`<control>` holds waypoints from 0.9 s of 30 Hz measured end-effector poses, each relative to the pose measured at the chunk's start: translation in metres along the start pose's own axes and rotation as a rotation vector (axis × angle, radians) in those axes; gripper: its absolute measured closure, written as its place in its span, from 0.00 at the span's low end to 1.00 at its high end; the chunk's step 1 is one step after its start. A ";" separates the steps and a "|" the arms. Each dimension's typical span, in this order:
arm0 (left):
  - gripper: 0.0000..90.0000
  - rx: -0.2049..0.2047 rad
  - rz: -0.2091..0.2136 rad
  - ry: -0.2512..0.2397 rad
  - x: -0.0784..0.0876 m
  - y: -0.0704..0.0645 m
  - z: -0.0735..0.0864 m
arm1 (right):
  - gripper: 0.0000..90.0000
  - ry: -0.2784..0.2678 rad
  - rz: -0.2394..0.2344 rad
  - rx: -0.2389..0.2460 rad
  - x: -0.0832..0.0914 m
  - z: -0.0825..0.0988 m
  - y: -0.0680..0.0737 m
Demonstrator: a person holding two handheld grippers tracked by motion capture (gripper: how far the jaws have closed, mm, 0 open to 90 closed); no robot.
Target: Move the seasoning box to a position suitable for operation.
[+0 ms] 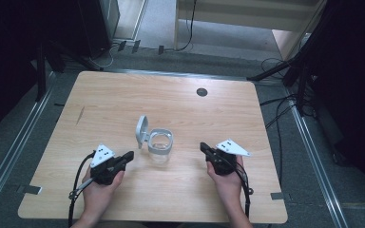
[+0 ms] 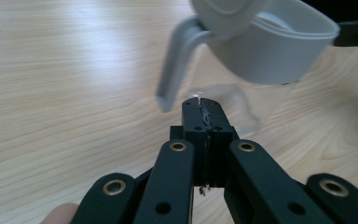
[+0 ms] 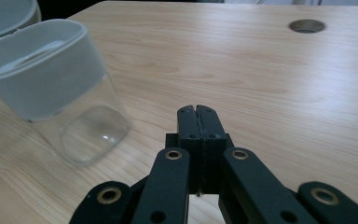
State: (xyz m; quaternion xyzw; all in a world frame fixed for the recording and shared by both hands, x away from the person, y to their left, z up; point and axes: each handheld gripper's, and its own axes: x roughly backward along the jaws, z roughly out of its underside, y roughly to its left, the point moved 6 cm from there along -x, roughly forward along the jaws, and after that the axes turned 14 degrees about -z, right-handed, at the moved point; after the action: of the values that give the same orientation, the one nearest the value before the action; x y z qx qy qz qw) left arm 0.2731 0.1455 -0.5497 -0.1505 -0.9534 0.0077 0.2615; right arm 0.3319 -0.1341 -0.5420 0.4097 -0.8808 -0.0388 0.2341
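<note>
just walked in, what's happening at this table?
A person holds a two-jaw gripper in each hand at a wooden table. A clear container with a grey rim stands upright between them, its hinged lid flipped open. The left gripper and the right gripper sit on either side of it, both with jaws shut on nothing, neither touching the container. Nothing shows inside it.

Clear container [image 1: 160,148], grey rim; black tools; pale wood table [image 1: 123,95].
</note>
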 end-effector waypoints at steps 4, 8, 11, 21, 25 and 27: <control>1.00 -0.006 0.034 0.005 -0.005 -0.014 -0.001 | 1.00 0.013 -0.047 0.005 -0.022 -0.009 0.009; 1.00 -0.004 0.049 -0.001 -0.009 -0.023 -0.003 | 1.00 0.012 -0.079 0.006 -0.040 -0.021 0.013; 1.00 -0.003 0.051 -0.007 -0.010 -0.025 -0.007 | 1.00 0.019 -0.100 0.011 -0.054 -0.030 0.015; 1.00 0.010 0.064 -0.016 -0.019 -0.030 -0.015 | 1.00 0.032 -0.226 0.063 -0.087 -0.053 0.021; 1.00 0.024 0.060 -0.016 -0.020 -0.026 -0.015 | 1.00 0.038 -0.241 0.076 -0.089 -0.054 0.022; 1.00 0.028 0.061 -0.015 -0.020 -0.025 -0.016 | 1.00 0.042 -0.255 0.074 -0.088 -0.052 0.022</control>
State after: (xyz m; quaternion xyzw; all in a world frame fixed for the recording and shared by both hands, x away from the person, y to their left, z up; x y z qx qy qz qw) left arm 0.2901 0.1151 -0.5433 -0.1756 -0.9501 0.0302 0.2561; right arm 0.3884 -0.0478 -0.5233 0.5274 -0.8174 -0.0271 0.2303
